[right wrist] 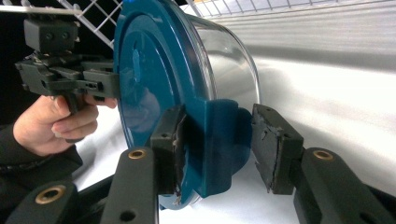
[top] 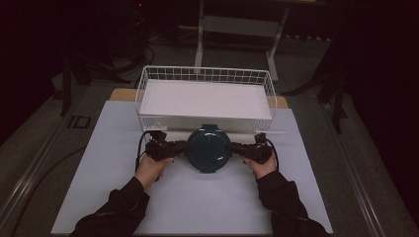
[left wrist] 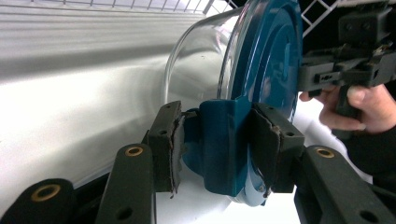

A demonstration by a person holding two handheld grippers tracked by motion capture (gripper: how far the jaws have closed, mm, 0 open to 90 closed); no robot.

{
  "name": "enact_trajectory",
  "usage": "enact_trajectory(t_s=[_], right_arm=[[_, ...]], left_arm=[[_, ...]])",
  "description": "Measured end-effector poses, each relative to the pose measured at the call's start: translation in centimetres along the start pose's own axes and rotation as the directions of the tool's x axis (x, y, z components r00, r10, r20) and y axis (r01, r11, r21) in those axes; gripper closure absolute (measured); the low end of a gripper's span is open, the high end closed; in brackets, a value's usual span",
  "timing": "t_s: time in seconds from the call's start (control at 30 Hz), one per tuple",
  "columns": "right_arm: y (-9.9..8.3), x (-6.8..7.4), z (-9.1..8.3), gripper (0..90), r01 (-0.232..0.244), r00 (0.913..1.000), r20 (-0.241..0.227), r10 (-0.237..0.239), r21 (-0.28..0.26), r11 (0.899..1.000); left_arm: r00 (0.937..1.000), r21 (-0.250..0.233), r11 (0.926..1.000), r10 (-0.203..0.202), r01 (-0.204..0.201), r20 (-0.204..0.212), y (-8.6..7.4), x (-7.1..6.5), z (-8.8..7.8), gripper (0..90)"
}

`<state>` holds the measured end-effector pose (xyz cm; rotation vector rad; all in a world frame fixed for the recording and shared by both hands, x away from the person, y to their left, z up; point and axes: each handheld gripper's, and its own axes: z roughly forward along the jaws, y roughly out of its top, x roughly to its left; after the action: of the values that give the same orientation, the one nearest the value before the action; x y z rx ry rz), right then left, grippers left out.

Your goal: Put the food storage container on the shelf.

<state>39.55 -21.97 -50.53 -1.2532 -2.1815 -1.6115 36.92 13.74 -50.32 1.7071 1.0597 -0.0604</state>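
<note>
- The glass container with its blue lid sits on the white table, just in front of the wire basket, between both grippers.
- The left gripper clamps the lid's left clip tab, pads pressed on either side.
- The right gripper straddles the right clip tab; one pad touches, the other stands just off it.

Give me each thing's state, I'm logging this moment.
Round clear glass container with blue lid: lidded, gripped at both side latches.
Left gripper: shut on a lid latch.
Right gripper: around the other latch, one pad apart.
White wire basket: upright, holds a white sheet.
</note>
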Motion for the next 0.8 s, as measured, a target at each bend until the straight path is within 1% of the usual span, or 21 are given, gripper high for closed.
enact_trajectory(t_s=[0.07, 0.1, 0.2, 0.27, 0.3, 0.33, 0.4, 0.43, 0.47, 0.5, 0.53, 0.57, 0.6, 0.63, 0.67, 0.7, 0.77, 0.8], right_arm=[[0.1, -0.1, 0.1, 56.1, 0.001, 1.0, 0.006, -0.001, -0.003, 1.0], [0.1, -0.1, 0.1, 56.1, -0.002, 0.9999, 0.01, 0.002, -0.006, 1.0], [0.2, -0.1, 0.2, 56.1, -0.023, 0.9996, 0.018, 0.023, -0.009, 1.0], [0.4, 0.0, 0.2, 56.0, -0.041, 0.9989, 0.023, 0.041, 0.003, 0.999], [0.4, 0.0, 0.2, 55.9, -0.046, 0.9986, 0.025, 0.046, 0.004, 0.999], [0.5, -0.1, 0.4, 55.8, -0.032, 0.999, 0.032, 0.033, -0.01, 0.999], [0.5, -0.1, 0.5, 55.5, -0.042, 0.9984, 0.038, 0.042, -0.016, 0.999], [0.5, -0.1, 0.6, 55.3, -0.031, 0.9986, 0.042, 0.032, -0.028, 0.999], [0.4, -0.1, 0.6, 55.0, -0.029, 0.9985, 0.044, 0.031, -0.035, 0.999], [0.4, -0.1, 0.7, 54.8, -0.043, 0.9981, 0.043, 0.045, -0.038, 0.998], [0.4, -0.3, 0.7, 54.7, -0.045, 0.9981, 0.04, 0.047, -0.046, 0.998], [0.4, -0.4, 0.8, 53.4, -0.043, 0.9979, 0.047, 0.046, -0.056, 0.998], [0.3, 0.0, 0.9, 53.2, -0.009, 0.9946, 0.102, 0.014, -0.048, 0.999], [0.3, 0.3, 1.0, 52.9, 0.005, 0.9926, 0.121, 0.001, -0.048, 0.999], [0.4, 0.3, 1.0, 54.1, 0.005, 0.9921, 0.125, 0.002, -0.055, 0.998], [0.5, 0.3, 1.0, 54.2, 0.003, 0.9915, 0.13, 0.005, -0.062, 0.998], [0.6, 0.6, 1.0, 53.8, 0.024, 0.9884, 0.151, -0.014, -0.065, 0.998], [0.6, 0.5, 1.0, 53.3, 0.013, 0.9885, 0.151, -0.003, -0.067, 0.998]], left_arm=[[0.9999, -0.002, 0.9999, 0.01, -0.01, 0.001, 0.1, 0.2, 0.1, 55.3], [1.0, -0.004, 1.0, 0.003, -0.003, -0.002, 0.2, 0.3, 0.2, 55.2], [0.9999, -0.011, 0.9999, -0.003, 0.003, -0.013, 0.3, 0.6, 0.3, 54.9], [0.9999, -0.016, 0.9999, -0.005, 0.005, -0.014, 0.4, 0.8, 0.4, 54.6], [0.9997, -0.022, 0.9995, -0.021, 0.021, -0.01, 0.4, 0.9, 0.5, 54.5], [0.9992, -0.024, 0.9989, -0.04, 0.039, -0.003, 0.4, 1.1, 0.5, 54.4], [0.9988, -0.034, 0.9982, -0.049, 0.049, 0.01, 0.4, 1.5, 0.6, 54.3], [0.9984, -0.036, 0.9978, -0.055, 0.056, 0.013, 0.3, 1.8, 0.6, 54.1], [0.9974, -0.046, 0.9965, -0.069, 0.07, 0.019, 0.2, 1.9, 0.7, 54.1], [0.9971, -0.05, 0.996, -0.073, 0.074, 0.021, 0.2, 2.1, 0.8, 53.9], [0.9967, -0.054, 0.9954, -0.078, 0.079, 0.025, 0.1, 2.1, 0.8, 53.8], [0.9989, -0.055, 0.9974, -0.047, 0.048, 0.006, 0.2, 1.9, 1.0, 53.7], [0.9992, -0.057, 0.998, -0.03, 0.029, -0.026, 0.2, 1.7, 1.1, 51.2], [0.9993, -0.056, 0.9981, -0.027, 0.026, -0.026, 0.2, 1.8, 1.2, 50.4], [0.9995, -0.062, 0.9977, -0.027, 0.026, -0.017, 0.2, 1.9, 1.2, 50.0], [0.9996, -0.074, 0.997, -0.023, 0.021, -0.019, 0.2, 1.8, 1.3, 50.0], [0.9988, -0.086, 0.9963, -0.007, 0.003, -0.048, 0.3, 1.5, 1.3, 50.0], [0.998, -0.093, 0.9957, -0.011, 0.005, -0.062, 0.3, 1.4, 1.4, 49.3]])
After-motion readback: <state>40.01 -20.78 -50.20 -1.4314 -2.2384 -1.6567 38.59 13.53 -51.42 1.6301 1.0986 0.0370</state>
